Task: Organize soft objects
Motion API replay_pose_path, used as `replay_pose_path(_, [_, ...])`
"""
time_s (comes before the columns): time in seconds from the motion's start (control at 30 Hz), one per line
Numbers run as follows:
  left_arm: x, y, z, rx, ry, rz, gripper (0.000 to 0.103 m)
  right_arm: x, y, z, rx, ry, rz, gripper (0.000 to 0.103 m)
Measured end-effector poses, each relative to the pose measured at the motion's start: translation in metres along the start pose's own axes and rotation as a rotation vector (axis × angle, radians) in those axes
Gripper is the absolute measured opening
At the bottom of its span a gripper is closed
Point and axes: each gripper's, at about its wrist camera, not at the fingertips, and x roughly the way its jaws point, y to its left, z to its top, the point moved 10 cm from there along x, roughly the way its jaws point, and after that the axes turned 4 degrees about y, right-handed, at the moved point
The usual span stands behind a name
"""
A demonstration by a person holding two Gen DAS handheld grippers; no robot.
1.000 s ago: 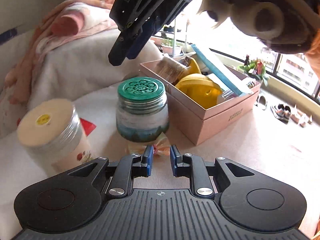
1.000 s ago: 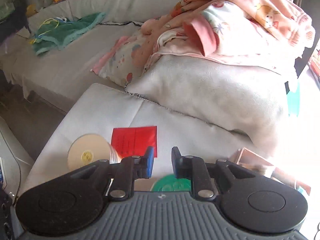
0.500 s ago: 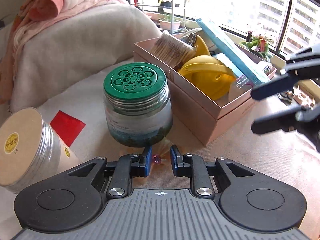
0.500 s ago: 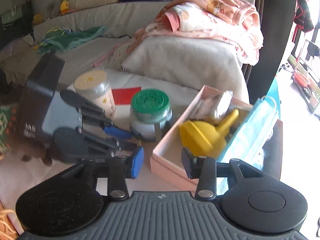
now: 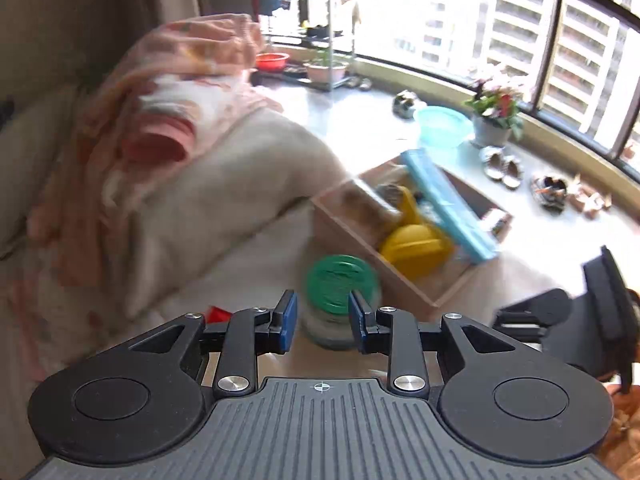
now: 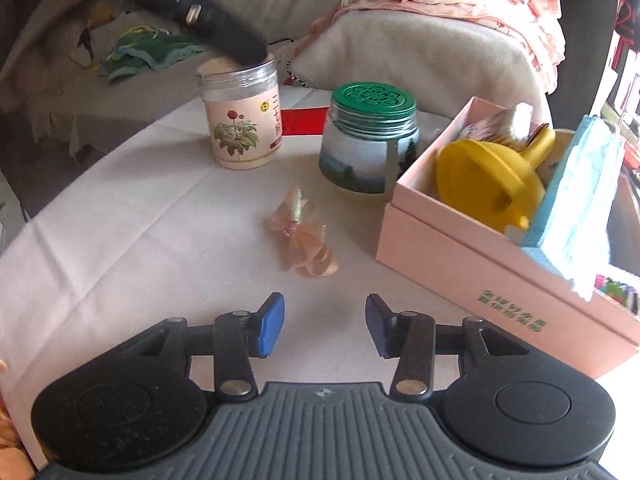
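Note:
A small peach ribbon bow (image 6: 300, 236) lies on the white cloth, just ahead of my right gripper (image 6: 325, 326), which is open and empty, low over the cloth. My left gripper (image 5: 322, 322) is open and empty, raised high above the green-lidded glass jar (image 5: 340, 292); the view is blurred. The left gripper's body (image 6: 192, 12) shows at the top left of the right wrist view, over the tall jar. The right gripper's body (image 5: 592, 316) shows at the right edge of the left wrist view. The pink box (image 6: 500, 256) stands to the right of the bow.
The green-lidded jar (image 6: 370, 140) and a tall flower-label jar (image 6: 242, 116) stand behind the bow. The box holds a yellow funnel (image 6: 492, 176), blue masks (image 6: 580, 196) and a brush. A red card (image 6: 302, 120) lies behind the jars. Pillow and pink blanket (image 5: 192, 140) lie beyond.
My left gripper has opened, let go of the bow and risen well above the jar. My right gripper has opened wider and come down close behind the bow.

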Motion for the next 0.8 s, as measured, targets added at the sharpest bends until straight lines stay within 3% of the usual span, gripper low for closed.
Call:
replay_pose_path(0.07, [0.029,0.035,0.011,-0.007,0.139,0.064,0.031,0.005,0.001,-0.002,0.042,-0.016,0.024,0.046])
replay_pose_path(0.17, [0.080,0.065,0.002,-0.004,0.384,0.038,0.031,0.006,-0.001,-0.002,0.078,-0.074,0.020,0.049])
replay_pose_path(0.27, [0.123,0.063,-0.013,0.070,0.567,0.017,0.031,0.006,-0.002,-0.005,0.111,-0.128,0.024,0.051])
replay_pose_path(0.4, [0.159,0.054,-0.034,0.185,0.739,0.058,0.031,0.007,-0.008,0.000,0.129,-0.160,0.056,0.056])
replay_pose_path(0.63, [0.176,0.048,-0.054,0.206,0.785,0.065,0.033,0.007,-0.015,0.001,0.199,-0.179,0.134,0.059])
replay_pose_path(0.8, [0.178,0.067,-0.036,0.228,0.649,0.151,0.037,0.007,-0.013,0.001,0.204,-0.182,0.141,0.060])
